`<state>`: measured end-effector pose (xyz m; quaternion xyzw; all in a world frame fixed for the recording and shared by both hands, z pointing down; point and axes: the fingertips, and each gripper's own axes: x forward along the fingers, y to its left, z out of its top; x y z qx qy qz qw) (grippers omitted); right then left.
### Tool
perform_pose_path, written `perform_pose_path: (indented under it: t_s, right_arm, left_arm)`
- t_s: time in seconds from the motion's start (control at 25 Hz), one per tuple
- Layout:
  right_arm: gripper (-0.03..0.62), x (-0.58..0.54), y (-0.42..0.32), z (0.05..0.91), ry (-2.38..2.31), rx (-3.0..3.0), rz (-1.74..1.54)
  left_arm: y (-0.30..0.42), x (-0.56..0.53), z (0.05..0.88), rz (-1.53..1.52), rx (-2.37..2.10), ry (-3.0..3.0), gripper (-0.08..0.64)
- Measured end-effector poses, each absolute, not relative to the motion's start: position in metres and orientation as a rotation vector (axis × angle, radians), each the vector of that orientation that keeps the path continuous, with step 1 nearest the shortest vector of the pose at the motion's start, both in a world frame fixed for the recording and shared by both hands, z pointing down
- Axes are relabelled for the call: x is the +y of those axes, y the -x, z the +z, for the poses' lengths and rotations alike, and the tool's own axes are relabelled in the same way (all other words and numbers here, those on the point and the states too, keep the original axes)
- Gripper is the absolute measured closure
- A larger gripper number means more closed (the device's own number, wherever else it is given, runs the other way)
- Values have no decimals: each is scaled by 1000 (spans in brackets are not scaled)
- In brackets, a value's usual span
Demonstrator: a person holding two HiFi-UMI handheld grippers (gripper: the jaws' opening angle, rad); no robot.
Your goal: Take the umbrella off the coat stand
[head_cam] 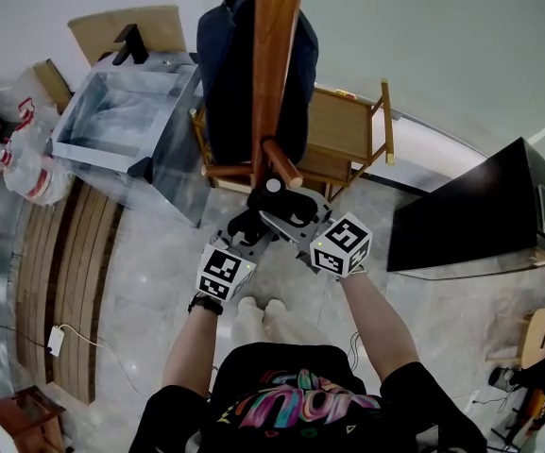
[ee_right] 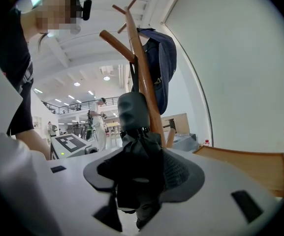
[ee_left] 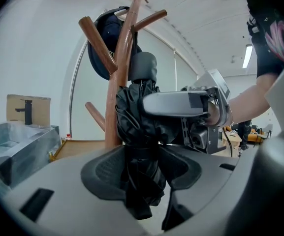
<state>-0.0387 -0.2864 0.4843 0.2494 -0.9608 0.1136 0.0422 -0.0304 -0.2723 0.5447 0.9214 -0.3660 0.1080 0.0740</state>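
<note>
stand: brown wooden coat stand [head_cam: 274, 64] with angled pegs
umbrella: black folded fabric umbrella [ee_left: 139, 132], grey handle uppermost, upright just beside the stand's pole
left gripper [ee_left: 142, 181]: jaws clamped on the umbrella's canopy
right gripper [ee_right: 139, 181]: jaws clamped on the canopy, opposite the left gripper

The umbrella [ee_left: 139, 146] hangs beside the coat stand [ee_left: 122, 58]; backpack [head_cam: 244, 55] behind it, seemingly over a chair [head_cam: 348, 130].
</note>
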Motion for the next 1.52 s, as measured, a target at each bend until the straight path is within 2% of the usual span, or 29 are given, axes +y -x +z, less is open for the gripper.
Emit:
perform_pose_path:
  t_s: [1.52]
  right_arm:
    - [365,-215,22,376,-796,-3048,170]
  left_arm:
    - [17,-209,436,280,-1100,-2875,347]
